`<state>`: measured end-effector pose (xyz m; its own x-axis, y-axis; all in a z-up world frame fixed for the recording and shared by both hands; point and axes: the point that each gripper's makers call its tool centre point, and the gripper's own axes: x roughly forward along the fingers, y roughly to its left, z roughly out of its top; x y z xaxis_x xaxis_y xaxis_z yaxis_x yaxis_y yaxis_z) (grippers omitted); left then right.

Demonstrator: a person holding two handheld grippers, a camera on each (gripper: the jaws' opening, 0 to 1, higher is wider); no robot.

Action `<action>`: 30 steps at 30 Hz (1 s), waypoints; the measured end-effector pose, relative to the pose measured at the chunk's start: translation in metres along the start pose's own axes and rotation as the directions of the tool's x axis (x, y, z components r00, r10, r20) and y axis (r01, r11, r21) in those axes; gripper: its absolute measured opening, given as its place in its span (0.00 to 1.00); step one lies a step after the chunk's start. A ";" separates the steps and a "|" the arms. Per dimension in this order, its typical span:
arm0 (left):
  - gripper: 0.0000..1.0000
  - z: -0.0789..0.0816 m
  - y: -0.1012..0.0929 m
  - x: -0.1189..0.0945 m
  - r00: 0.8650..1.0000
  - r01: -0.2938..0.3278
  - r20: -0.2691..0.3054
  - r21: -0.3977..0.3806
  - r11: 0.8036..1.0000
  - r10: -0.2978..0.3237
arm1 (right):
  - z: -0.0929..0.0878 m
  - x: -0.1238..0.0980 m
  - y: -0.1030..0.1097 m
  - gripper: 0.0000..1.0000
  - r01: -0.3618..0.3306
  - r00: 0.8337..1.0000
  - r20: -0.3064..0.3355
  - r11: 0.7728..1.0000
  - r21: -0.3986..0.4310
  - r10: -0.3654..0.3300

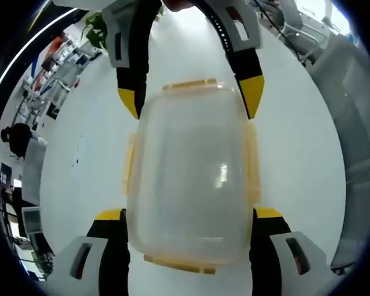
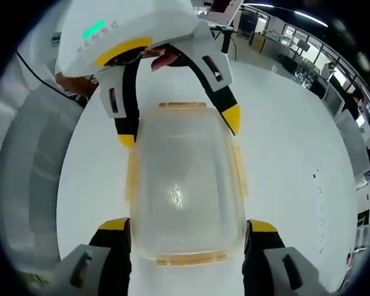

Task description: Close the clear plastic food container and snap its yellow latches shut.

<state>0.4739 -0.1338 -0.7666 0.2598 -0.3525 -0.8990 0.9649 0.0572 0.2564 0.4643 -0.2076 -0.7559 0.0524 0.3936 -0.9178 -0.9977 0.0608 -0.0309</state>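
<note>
The jaws of the left gripper (image 1: 189,217) stand wide, one yellow tip on each side of the clear rectangular plastic food container (image 1: 191,179), close to its near end; if they touch it, I cannot tell. The jaws of the right gripper (image 2: 188,226) are wide in the same way at the opposite end of the container (image 2: 184,185) — the two grippers face each other. The container lies on the white bench (image 2: 277,142), lid on, its yellow latches (image 1: 253,163) along all four edges.

Container (image 1: 191,176) on table (image 1: 86,154), between both claws' jaws.
</note>
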 end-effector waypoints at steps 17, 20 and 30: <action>0.79 -0.025 0.010 -0.007 1.000 -0.012 0.004 -0.023 1.000 0.013 | 0.025 0.011 -0.006 0.74 0.003 1.000 0.008 1.000 -0.003 -0.003; 0.79 -0.026 0.012 -0.007 1.000 -0.013 0.007 -0.019 1.000 0.013 | 0.026 0.012 -0.009 0.74 0.004 1.000 0.009 1.000 -0.001 -0.004; 0.79 -0.026 0.020 -0.005 1.000 -0.019 0.009 -0.024 1.000 0.019 | 0.027 0.012 -0.019 0.74 -0.003 1.000 -0.009 1.000 -0.021 0.003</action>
<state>0.4928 -0.1067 -0.7665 0.2778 -0.3600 -0.8906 0.9605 0.0859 0.2649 0.4851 -0.1795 -0.7562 0.0492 0.3855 -0.9214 -0.9985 0.0400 -0.0366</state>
